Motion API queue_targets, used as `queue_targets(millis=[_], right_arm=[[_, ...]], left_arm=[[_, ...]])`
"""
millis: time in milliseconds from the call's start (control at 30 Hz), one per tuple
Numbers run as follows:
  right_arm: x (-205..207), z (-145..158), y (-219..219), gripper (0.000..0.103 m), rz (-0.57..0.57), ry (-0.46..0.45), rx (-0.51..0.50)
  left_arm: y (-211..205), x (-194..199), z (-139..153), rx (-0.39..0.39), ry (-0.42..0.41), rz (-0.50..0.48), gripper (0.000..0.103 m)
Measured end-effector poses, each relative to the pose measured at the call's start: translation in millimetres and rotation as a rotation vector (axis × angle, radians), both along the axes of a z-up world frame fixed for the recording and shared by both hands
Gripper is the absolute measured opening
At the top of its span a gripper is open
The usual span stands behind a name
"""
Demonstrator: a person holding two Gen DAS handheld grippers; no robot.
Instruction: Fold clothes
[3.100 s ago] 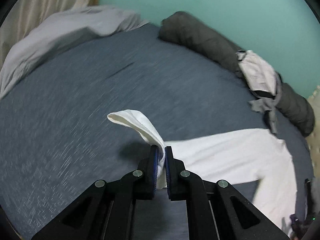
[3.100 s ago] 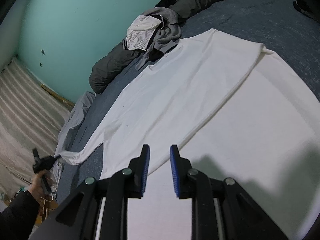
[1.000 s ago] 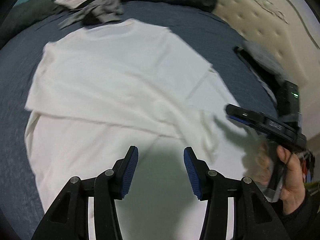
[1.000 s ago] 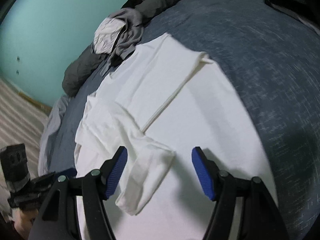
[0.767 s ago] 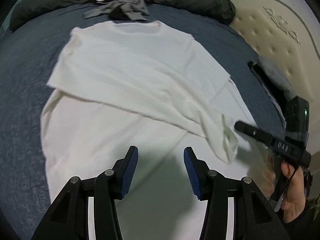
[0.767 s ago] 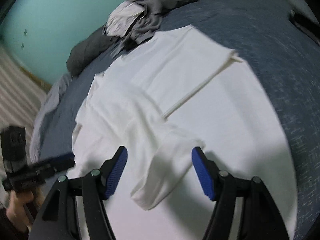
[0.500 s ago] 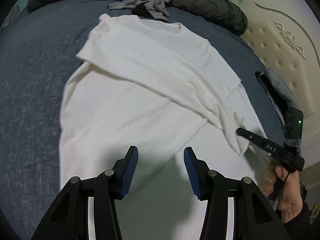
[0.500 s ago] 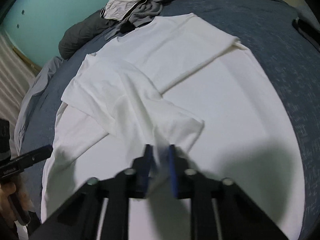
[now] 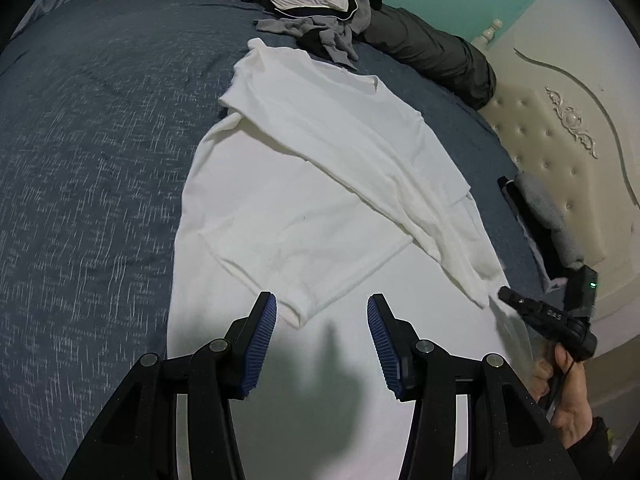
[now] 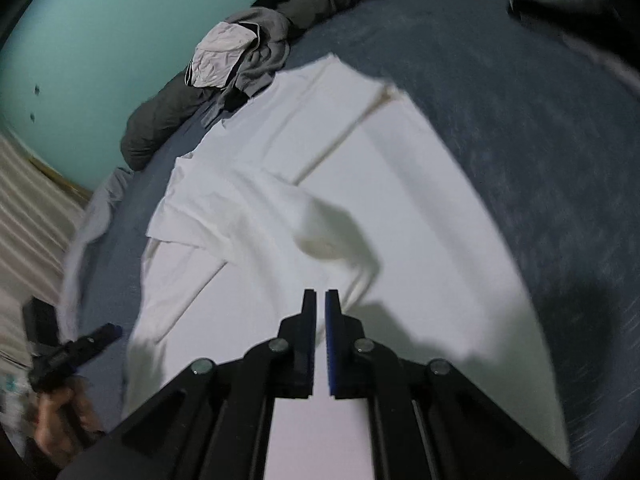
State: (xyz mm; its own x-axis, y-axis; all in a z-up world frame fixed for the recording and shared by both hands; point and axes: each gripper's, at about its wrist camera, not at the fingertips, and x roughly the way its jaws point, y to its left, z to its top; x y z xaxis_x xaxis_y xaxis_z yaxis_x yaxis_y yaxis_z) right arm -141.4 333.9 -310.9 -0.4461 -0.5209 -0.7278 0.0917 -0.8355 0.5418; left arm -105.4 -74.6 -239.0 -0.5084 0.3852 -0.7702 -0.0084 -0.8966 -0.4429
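Observation:
A white long-sleeved shirt [image 9: 300, 200] lies spread on the dark blue bed [image 9: 80, 160]. One sleeve [image 9: 400, 184] is laid slantwise across its body. My left gripper [image 9: 322, 320] hovers open over the shirt's lower part with nothing between its fingers. In the right wrist view, the sleeve's end [image 10: 340, 240] is raised off the shirt [image 10: 420, 200] and runs down into my right gripper [image 10: 320, 300], which is shut on it. From the left wrist view, the right gripper [image 9: 508, 294], held by a hand [image 9: 568, 392], meets the sleeve's cuff at the shirt's right edge.
A heap of grey and white clothes [image 9: 312, 0] rests against a dark rolled bolster [image 9: 432, 52] at the far side of the bed. A cream padded headboard [image 9: 560, 120] stands to the right, with dark and grey items [image 9: 536, 208] beside it. The wall [image 10: 100, 40] is teal.
My left gripper released the sleeve it held, laid it across the shirt and now stands open. My right gripper went from wide open to shut on the sleeve's end and lifted it.

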Motion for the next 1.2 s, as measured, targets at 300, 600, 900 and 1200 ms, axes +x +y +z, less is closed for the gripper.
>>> queue_targets(millis=[300,600,900,1200], right_arm=[[-14.5,0.5,26.6,0.044,-0.108,-0.042,0.000],[-60.6,-7.9,19.0,0.047,-0.110,-0.045,0.024],[-50.9,0.5,8.9,0.002,-0.016,0.028,0.092],[-53.6,11.4,41.1,0.002,-0.118,0.061,0.009]], left_arm=[[-17.9,13.6,4.7,0.018,0.016,0.018,0.053],[-29.4,11.2,1.8,0.013,0.012,0.024,0.055],[-31.5,3.8,-5.3,0.021,0.010,0.028,0.056],[-57.7,-34.9,-5.2,-0.026,0.001,0.087,0.056]])
